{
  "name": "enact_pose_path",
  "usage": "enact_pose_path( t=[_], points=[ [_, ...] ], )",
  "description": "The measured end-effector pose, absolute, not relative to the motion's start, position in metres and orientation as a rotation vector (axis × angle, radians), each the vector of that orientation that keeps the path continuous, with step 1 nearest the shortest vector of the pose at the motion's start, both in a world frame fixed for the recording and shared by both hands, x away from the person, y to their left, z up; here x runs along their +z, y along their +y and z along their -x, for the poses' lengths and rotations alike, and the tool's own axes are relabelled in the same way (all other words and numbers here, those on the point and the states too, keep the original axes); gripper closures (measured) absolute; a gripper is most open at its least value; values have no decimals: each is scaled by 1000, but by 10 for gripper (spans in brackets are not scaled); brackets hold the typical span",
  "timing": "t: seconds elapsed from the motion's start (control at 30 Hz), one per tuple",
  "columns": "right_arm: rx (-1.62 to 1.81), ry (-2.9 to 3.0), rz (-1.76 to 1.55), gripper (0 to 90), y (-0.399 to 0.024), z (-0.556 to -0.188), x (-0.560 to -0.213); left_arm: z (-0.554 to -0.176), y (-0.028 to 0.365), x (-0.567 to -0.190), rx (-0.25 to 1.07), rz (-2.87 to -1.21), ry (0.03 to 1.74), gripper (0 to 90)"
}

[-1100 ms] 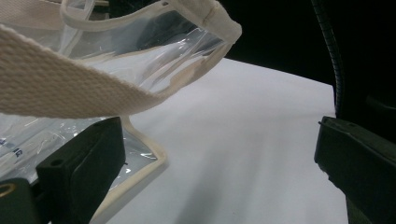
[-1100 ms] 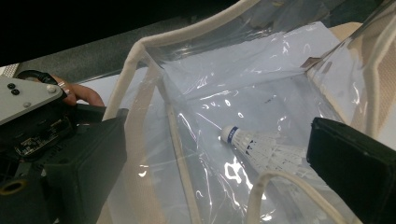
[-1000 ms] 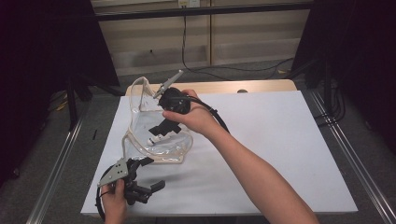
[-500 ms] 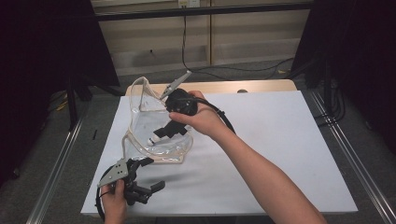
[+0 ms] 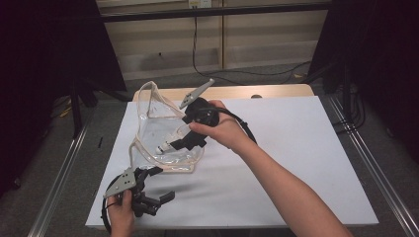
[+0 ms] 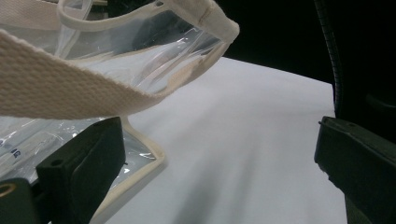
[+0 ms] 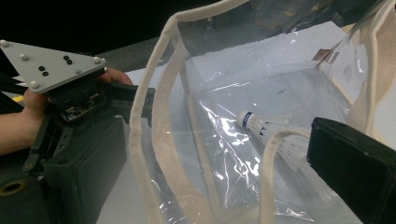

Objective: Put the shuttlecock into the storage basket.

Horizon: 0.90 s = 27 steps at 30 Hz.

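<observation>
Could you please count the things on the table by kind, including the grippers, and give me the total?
Clear bag with cream trim: 1
Shuttlecock, inside the bag: 1
Grippers: 2, the left gripper and the right gripper
White table sheet: 1
Total: 5
</observation>
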State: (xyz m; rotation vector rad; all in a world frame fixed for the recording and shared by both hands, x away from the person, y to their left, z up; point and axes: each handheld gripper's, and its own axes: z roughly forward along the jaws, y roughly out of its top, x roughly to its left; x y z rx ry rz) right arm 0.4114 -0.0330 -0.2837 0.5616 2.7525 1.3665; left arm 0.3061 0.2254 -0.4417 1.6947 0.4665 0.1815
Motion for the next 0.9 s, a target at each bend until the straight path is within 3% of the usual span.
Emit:
enact_pose_path(
  t=[0.9],
  points=[
    [1424, 2727, -621, 45, -97, -399, -302, -306, 225, -442, 184, -1696, 472, 20]
  ],
)
